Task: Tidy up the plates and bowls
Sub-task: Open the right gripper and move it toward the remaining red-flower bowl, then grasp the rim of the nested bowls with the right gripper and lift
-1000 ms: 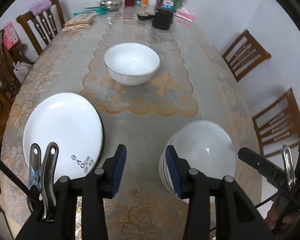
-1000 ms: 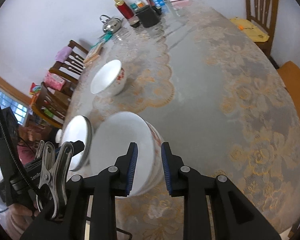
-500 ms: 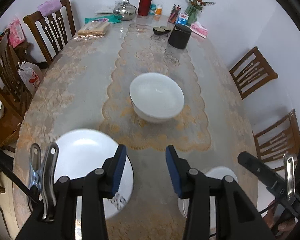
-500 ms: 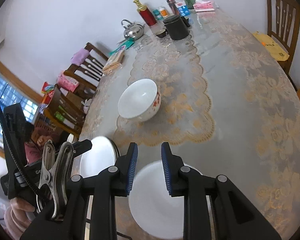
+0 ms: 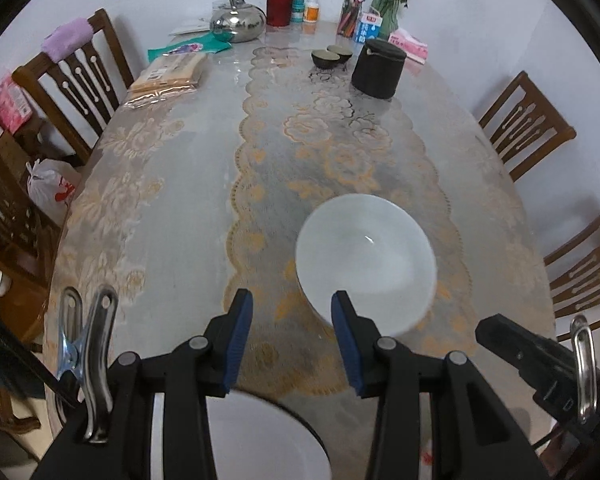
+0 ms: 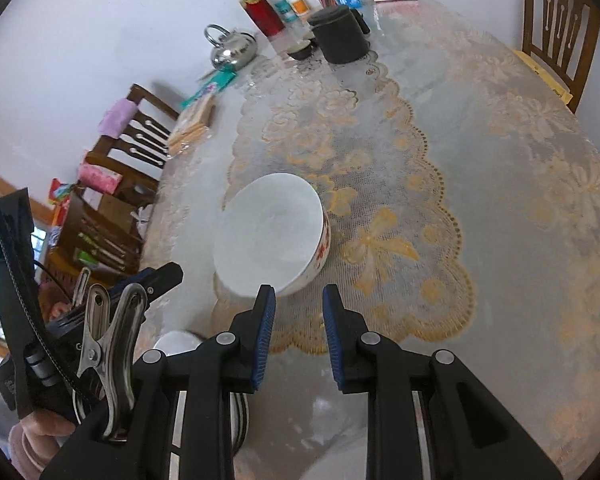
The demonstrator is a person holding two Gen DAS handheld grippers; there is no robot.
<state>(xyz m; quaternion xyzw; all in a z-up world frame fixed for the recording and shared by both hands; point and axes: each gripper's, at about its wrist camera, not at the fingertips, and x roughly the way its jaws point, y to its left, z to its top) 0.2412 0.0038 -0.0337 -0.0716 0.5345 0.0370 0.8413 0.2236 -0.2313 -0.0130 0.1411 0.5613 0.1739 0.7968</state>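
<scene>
I am reaching for the bowl (image 5: 366,258), which sits upright, mouth up, on the lace runner mid-tabletop (image 5: 160,168); round, it has no long axis. Both jaws gape empty: left hand-held gripper (image 5: 292,338) just short of its near rim, right hand-held gripper (image 6: 299,334) likewise. Next I must straddle the rim and clamp. A plate (image 5: 260,440) lies below.

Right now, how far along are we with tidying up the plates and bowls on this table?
Early on, it seems. Nothing looks stacked yet: the white bowl stands alone on the lace runner, and a white plate lies apart at the near table edge. In hand: nothing; the left gripper and the right gripper both have empty fingers. Left: gathering bowl and plate together.
</scene>
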